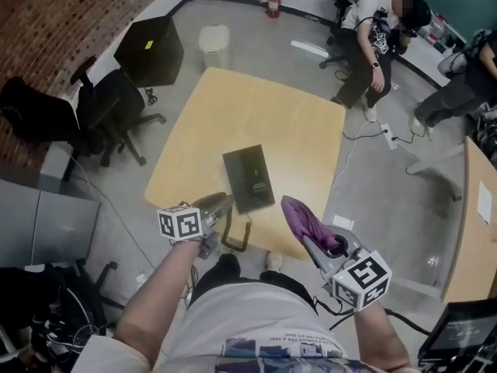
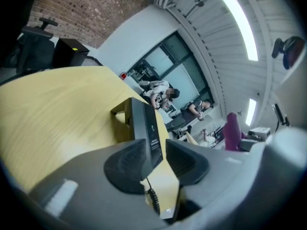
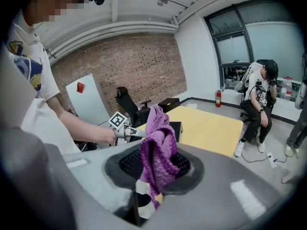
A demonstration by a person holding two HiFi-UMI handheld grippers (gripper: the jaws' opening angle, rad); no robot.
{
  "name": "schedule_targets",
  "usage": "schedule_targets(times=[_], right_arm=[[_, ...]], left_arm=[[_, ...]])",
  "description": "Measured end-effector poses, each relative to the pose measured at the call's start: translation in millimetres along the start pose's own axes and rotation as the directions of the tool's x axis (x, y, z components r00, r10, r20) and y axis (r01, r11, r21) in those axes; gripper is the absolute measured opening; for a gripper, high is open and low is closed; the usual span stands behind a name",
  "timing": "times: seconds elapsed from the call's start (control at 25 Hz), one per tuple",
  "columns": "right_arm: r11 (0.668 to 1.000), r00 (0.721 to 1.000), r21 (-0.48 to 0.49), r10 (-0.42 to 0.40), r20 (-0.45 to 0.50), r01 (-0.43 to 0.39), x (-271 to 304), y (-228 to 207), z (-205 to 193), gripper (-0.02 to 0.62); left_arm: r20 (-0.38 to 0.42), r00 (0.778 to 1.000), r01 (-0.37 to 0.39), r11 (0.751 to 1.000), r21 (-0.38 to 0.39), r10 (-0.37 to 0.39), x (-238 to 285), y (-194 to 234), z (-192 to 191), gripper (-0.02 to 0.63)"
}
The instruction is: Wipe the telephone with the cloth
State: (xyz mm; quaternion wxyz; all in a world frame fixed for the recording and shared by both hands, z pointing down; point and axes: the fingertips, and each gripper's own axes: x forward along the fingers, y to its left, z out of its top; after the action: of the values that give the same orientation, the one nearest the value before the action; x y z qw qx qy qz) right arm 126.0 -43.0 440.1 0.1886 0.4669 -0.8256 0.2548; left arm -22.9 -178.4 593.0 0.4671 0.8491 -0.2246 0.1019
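Black telephone, flat rectangular slab, lying on the light wooden table down by the near edge, a bit skewed. Curly black cord trailing off its near end, past the table edge. Purple cloth, fuzzy and all bunched up, pinched in the right gripper, poking upward, just right of the phone, not touching it.

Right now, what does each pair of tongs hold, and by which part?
Right tongs: purple cloth, pinched at its bunched middle. Left tongs: open, nothing held.
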Motion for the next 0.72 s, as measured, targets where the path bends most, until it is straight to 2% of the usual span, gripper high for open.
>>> schedule_targets(times=[0.24, 0.6, 0.72], right_arm=[[0.996, 0.996, 0.039, -0.076, -0.048, 0.078, 11.9, 7.7, 0.5, 0.084], [0.985, 0.985, 0.086, -0.142, -0.093, 0.150, 17.6, 14.5, -1.5, 0.084], [0.981, 0.983, 0.097, -0.158, -0.099, 0.167, 17.1, 15.5, -1.7, 0.084]], left_arm=[[-0.052, 0.998, 0.020, 0.996, -0.083, -0.024, 26.9, 38.4, -3.7, 0.166], [-0.093, 0.987, 0.115, 0.981, -0.156, -0.130, 52.4, 33.2, -4.3, 0.183], [-0.098, 0.986, 0.119, 0.977, -0.176, -0.138, 55.2, 31.5, -5.1, 0.156]])
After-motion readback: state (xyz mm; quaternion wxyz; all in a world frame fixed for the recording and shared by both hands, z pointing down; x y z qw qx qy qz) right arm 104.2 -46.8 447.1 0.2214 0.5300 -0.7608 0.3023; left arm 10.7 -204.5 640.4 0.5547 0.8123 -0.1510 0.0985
